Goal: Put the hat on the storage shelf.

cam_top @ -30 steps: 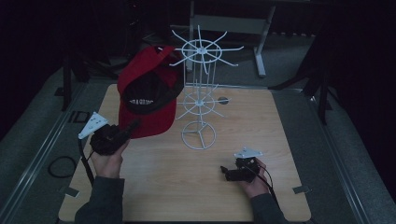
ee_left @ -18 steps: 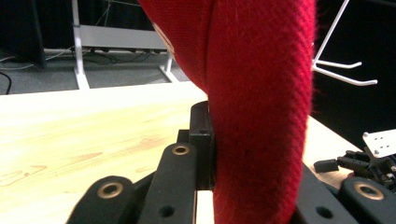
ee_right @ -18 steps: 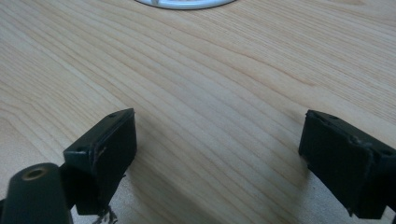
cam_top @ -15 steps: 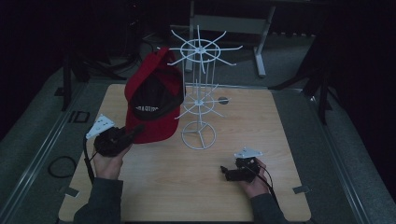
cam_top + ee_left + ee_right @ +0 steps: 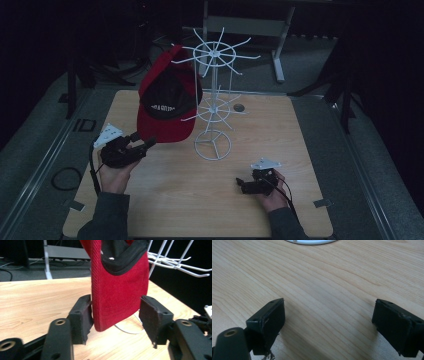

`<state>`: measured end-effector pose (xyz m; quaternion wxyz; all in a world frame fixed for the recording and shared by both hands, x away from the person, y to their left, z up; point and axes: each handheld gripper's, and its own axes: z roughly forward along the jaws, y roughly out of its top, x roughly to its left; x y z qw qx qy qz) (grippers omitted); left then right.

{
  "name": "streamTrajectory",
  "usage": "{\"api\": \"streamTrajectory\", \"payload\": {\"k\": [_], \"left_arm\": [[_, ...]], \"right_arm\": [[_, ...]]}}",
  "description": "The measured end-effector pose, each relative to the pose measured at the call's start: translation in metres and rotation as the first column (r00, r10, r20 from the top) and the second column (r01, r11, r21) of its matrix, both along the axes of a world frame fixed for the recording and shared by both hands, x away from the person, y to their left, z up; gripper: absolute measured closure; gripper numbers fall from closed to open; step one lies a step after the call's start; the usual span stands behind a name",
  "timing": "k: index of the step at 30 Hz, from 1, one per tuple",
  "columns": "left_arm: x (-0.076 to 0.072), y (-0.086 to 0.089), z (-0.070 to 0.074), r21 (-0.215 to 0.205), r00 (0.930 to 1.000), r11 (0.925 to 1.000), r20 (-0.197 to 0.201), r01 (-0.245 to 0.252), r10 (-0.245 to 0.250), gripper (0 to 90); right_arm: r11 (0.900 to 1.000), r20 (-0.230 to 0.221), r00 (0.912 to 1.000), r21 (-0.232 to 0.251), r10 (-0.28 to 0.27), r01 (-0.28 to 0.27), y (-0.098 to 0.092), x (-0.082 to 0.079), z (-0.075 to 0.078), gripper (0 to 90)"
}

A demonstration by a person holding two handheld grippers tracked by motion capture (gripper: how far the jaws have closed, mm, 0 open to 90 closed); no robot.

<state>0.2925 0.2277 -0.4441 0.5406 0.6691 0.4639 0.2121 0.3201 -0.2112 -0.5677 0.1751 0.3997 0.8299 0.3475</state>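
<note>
Left gripper (image 5: 115,317) astride down-pointing cap brim (image 5: 117,300)

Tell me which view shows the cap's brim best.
Left gripper view: the red cap's brim hangs close up between the open left claw. High view shows the whole cap on the wire rack, brim small.

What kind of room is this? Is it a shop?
Probably a test workroom, not a shop: a lone wooden table in a dark room, one red cap hanging on a white wire rack, and a metal stand behind.
</note>
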Motion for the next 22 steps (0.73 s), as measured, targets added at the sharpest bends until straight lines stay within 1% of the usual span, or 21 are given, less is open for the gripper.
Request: {"api": "streamTrajectory", "payload": {"k": [2, 4, 7, 8, 10, 11, 14, 15, 18, 20, 22], "left_arm": [[0.000, 0.000, -0.001, 0.019, 0.9998, 0.9996, 0.001, -0.019, 0.019, 38.5], [0.000, 0.000, -0.003, 0.019, 0.9996, 0.9994, -0.002, -0.028, 0.028, 35.9], [0.000, 0.002, -0.006, 0.011, 0.9992, 0.9992, -0.007, -0.040, 0.040, 32.6], [0.000, 0.003, -0.007, -0.005, 0.9989, 0.9989, -0.013, -0.046, 0.046, 32.6], [0.000, 0.004, -0.009, -0.030, 0.9985, 0.9982, -0.018, -0.052, 0.052, 28.8], [0.000, 0.005, -0.012, -0.025, 0.9978, 0.9977, -0.020, -0.063, 0.063, 26.5], [0.000, 0.005, -0.013, -0.026, 0.9978, 0.9977, -0.024, -0.063, 0.062, 25.0], [0.000, 0.006, -0.017, -0.028, 0.9972, 0.9971, -0.028, -0.070, 0.070, 25.0], [0.000, 0.008, -0.023, -0.035, 0.9963, 0.9963, -0.040, -0.078, 0.076, 21.4], [0.001, 0.008, -0.025, -0.029, 0.9957, 0.9964, -0.049, -0.080, 0.079, 20.6], [0.000, 0.010, -0.026, -0.046, 0.9962, 0.9962, -0.049, -0.074, 0.072, 19.4]], "right_arm": [[1.000, 0.000, 1.0000, 0.000, 0.000, 0.000, 0.000, 0.000, 0.000, 11.2], [1.000, 0.000, 1.0000, 0.000, 0.000, 0.000, 0.000, 0.000, 0.000, 11.2], [1.000, 0.001, 1.0000, 0.001, 0.000, 0.000, 0.000, 0.000, 0.000, 11.2], [1.000, 0.001, 1.0000, 0.001, 0.000, 0.000, 0.000, 0.000, 0.000, 11.2], [1.000, 0.000, 1.0000, 0.001, 0.000, 0.000, 0.000, 0.000, 0.000, 11.2], [1.000, 0.000, 1.0000, 0.000, 0.000, 0.000, 0.000, 0.000, 0.000, 11.2], [1.000, 0.000, 1.0000, 0.001, -0.001, 0.001, 0.000, 0.000, 0.000, 11.2], [1.000, 0.001, 1.0000, -0.001, 0.001, -0.001, 0.000, 0.000, 0.000, 11.2], [1.000, 0.001, 1.0000, -0.002, 0.003, -0.003, 0.000, 0.000, 0.000, 11.2], [1.000, 0.001, 1.0000, -0.002, 0.003, -0.003, 0.000, 0.000, 0.000, 11.2], [1.000, 0.001, 1.0000, -0.004, 0.004, -0.004, 0.000, 0.000, 0.000, 11.1]]}}
